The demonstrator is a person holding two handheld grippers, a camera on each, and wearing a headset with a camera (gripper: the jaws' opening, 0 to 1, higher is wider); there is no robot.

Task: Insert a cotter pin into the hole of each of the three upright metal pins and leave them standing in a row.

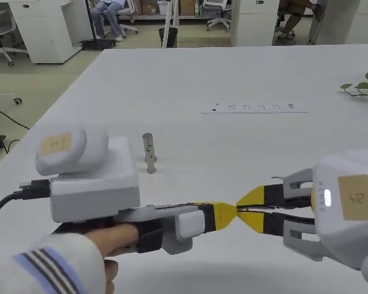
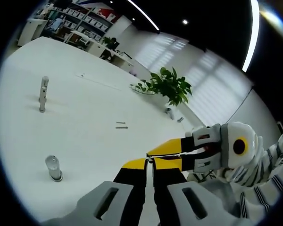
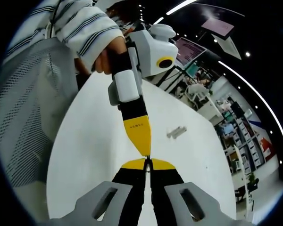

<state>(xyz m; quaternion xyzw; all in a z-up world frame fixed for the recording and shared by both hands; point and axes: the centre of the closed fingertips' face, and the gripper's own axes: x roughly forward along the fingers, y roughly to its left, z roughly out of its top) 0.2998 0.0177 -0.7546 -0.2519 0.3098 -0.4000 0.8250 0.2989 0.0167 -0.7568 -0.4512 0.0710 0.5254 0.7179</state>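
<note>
Low over the table, my left gripper (image 1: 233, 212) and right gripper (image 1: 240, 209) meet tip to tip, both with yellow jaws closed. A thin pale sliver, apparently a cotter pin, lies between the right jaws. In the left gripper view my own tips (image 2: 148, 162) touch the right gripper (image 2: 152, 154). In the right gripper view my tips (image 3: 147, 162) touch the left gripper (image 3: 146, 149). One upright metal pin (image 1: 149, 153) stands behind the left gripper. The left gripper view shows that pin (image 2: 43, 94), a second upright pin (image 2: 53, 168) and two loose cotter pins (image 2: 121, 125) lying flat.
A white power strip (image 1: 254, 108) lies farther back on the white table (image 1: 233, 147). A small plant (image 1: 365, 86) stands at the right edge. Office chairs and seated people are beyond the table's far edge.
</note>
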